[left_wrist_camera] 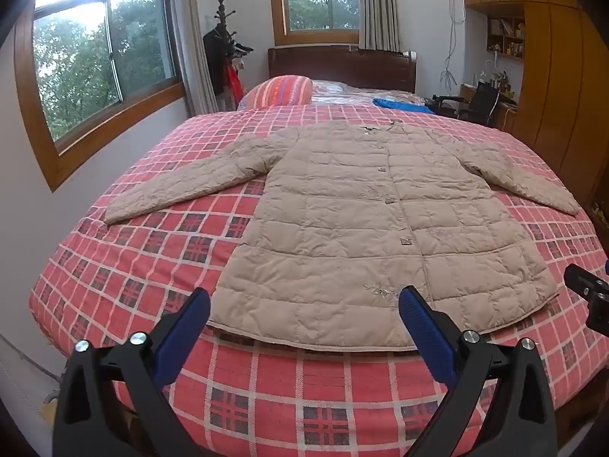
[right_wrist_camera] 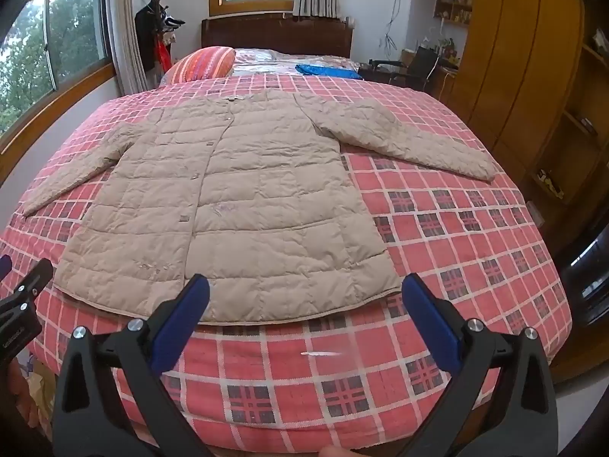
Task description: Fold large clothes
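A long beige quilted coat [left_wrist_camera: 365, 221] is laid flat, front side up, on a bed covered by a red-and-white checked bedspread [left_wrist_camera: 152, 251]. The coat is buttoned down the middle, with the collar turned toward the dark wooden headboard [left_wrist_camera: 342, 66] and the hem lying near the foot edge of the bed. Both sleeves are spread outward and slanted toward the foot of the bed, one to each side of the body panel.

The left gripper [left_wrist_camera: 304, 304] is held above the foot edge, just before the hem; its blue-padded fingers [left_wrist_camera: 426, 335] are spread wide, and nothing is gripped between them. The right gripper [right_wrist_camera: 304, 301] is held likewise above the hem's right part, jaws spread wide and empty. Whether the fingertips touch the fabric cannot be told from these distorted views.

A red striped pillow [left_wrist_camera: 281, 91] is placed near the headboard, and a blue folded cloth [left_wrist_camera: 403, 106] is seen beside it on the far part of the bed. A dark coat stand [left_wrist_camera: 222, 38] stands between two wood-framed windows [left_wrist_camera: 102, 61].
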The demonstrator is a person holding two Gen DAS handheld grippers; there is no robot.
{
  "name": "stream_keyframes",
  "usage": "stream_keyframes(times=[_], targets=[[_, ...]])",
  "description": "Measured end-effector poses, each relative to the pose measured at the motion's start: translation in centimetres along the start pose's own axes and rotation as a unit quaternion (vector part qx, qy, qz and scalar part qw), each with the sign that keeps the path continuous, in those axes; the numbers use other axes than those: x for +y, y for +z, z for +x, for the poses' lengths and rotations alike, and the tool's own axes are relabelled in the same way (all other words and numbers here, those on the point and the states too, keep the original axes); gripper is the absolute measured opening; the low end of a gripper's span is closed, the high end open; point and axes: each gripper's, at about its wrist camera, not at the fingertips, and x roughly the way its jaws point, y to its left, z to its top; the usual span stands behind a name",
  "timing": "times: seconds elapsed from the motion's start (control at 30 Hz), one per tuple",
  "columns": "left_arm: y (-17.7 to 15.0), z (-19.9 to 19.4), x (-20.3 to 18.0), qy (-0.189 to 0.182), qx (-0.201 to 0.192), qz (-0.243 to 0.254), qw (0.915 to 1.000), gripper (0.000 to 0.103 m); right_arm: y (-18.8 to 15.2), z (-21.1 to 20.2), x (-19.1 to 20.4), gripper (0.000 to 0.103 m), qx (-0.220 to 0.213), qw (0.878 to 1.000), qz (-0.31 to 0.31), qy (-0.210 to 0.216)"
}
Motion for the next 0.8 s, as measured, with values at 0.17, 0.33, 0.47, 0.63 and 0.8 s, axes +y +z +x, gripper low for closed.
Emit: stream_keyframes(times=[0.17, 0.33, 0.47, 0.63, 0.8], targets=[[-0.03, -0.01, -0.03, 0.001, 0.0, 0.002, 1.0, 0.099, 0.03, 0.2, -0.06, 0.101, 0.005, 1.0, 0.004, -0.003], [-0.05, 0.05, 0.09, -0.002, 0.0, -0.002, 1.0, 0.099, -0.01, 0.04, -0.02, 0.101, -0.002, 1.0, -0.001, 0.001], [-0.03, 0.0, 0.05, -0.003, 0.001, -0.001, 1.0, 0.099, 0.0, 0.03, -0.05, 0.101, -0.001, 1.0, -0.001, 0.003], [0.0, 0.02, 0.05, -0.003, 0.001, -0.002, 1.0, 0.099, 0.09, 0.18, 0.21, 0.101, -0.001, 1.0, 0.0, 0.003], [0.03, -0.06, 0.11, -0.004, 0.002, -0.001, 1.0, 0.099, 0.1, 0.15, 0.38, 0.101, 0.0, 1.0, 0.0, 0.004]])
